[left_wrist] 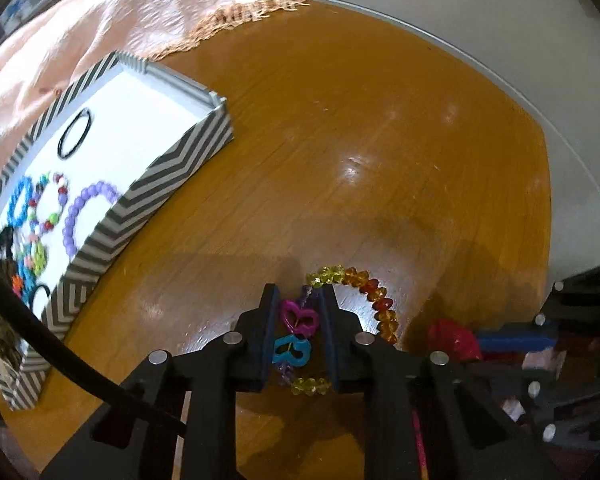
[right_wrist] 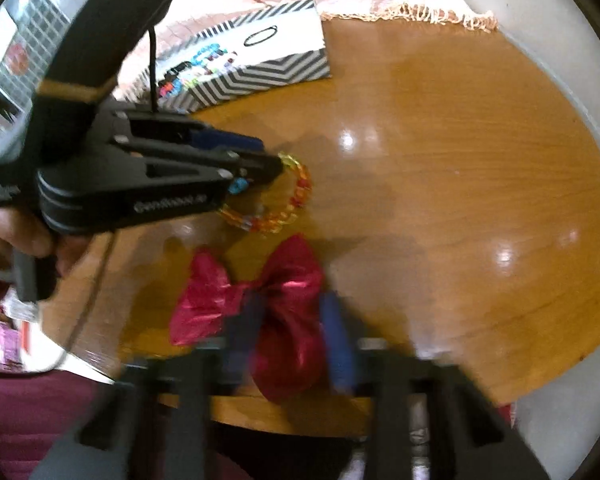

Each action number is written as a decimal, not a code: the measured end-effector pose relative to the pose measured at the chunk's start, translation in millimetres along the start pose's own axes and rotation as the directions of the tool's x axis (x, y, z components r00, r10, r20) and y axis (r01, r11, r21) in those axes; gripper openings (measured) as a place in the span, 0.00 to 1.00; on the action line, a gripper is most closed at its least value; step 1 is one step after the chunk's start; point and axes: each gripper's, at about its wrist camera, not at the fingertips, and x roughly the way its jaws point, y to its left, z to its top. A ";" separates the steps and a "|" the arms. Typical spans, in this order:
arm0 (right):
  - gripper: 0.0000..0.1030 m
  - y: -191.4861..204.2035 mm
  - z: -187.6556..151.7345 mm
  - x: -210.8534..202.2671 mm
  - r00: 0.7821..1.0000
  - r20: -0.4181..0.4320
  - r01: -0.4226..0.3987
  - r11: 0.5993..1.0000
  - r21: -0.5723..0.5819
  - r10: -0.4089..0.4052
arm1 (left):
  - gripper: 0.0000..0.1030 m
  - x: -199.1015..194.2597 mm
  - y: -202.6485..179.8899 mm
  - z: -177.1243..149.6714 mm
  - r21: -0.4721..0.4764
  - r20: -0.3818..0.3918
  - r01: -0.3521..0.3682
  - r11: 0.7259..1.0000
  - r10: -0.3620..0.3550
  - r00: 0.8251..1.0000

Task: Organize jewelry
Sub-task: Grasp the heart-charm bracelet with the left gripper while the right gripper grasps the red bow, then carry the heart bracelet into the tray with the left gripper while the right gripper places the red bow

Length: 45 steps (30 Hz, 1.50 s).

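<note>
Brown wood fills most of what I see: the round table (left_wrist: pixel 380 140) spreads ahead of both my grippers, its gloss catching lamp glare. A peach cloth (left_wrist: pixel 100 20) with a fringed edge lies at its far side, ahead and to the left of my left gripper (left_wrist: pixel 298 332), and the far end of the box (left_wrist: pixel 156 184) rests against it. That box, wrapped in black-and-white chevron stripes with a white floor, sits ahead-left of the left gripper and well apart from it; inside I can make out a black ring (left_wrist: pixel 75 133) toward the far end, then a purple bead bracelet (left_wrist: pixel 85 216) and a tangle of blue and mixed-colour beads nearer to me. From the right wrist view the red bow (right_wrist: pixel 260 304) lies on the wood straight in front of my right gripper (right_wrist: pixel 292 344), one shiny loop sitting between the two blue pads; the frame is blurred there, so I cannot tell whether the pads press on it or only flank it. Smallest is the bracelet (left_wrist: pixel 364 292), a loop of yellow, orange and red faceted beads with a pink heart and a blue heart. My left gripper is closed on the heart section, pads against it on both sides, while the rest of the loop curves out to its right over the wood, just beyond the bow.
</note>
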 end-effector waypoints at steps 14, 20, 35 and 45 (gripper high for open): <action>0.22 10.4 16.2 -11.7 0.996 -0.047 0.069 0.975 -0.212 -0.080 | 0.03 -48.9 82.8 -23.5 -0.216 0.089 0.043 0.975 -0.025 0.996; 0.46 48.2 29.9 -15.1 0.998 -0.070 -0.028 0.868 -0.496 -0.008 | 0.03 -55.2 97.7 -33.1 -0.277 0.091 0.047 0.960 -0.023 0.996; 0.10 55.3 42.3 30.2 0.977 -0.211 -0.112 0.758 -0.643 -0.035 | 0.03 -74.3 125.8 -38.4 -0.389 0.113 0.092 0.917 -0.052 0.992; 0.10 41.7 111.5 -1.8 0.985 -0.047 -0.169 0.904 -0.392 0.163 | 0.03 -118.3 140.3 -21.7 -0.399 0.182 0.074 0.914 0.000 0.983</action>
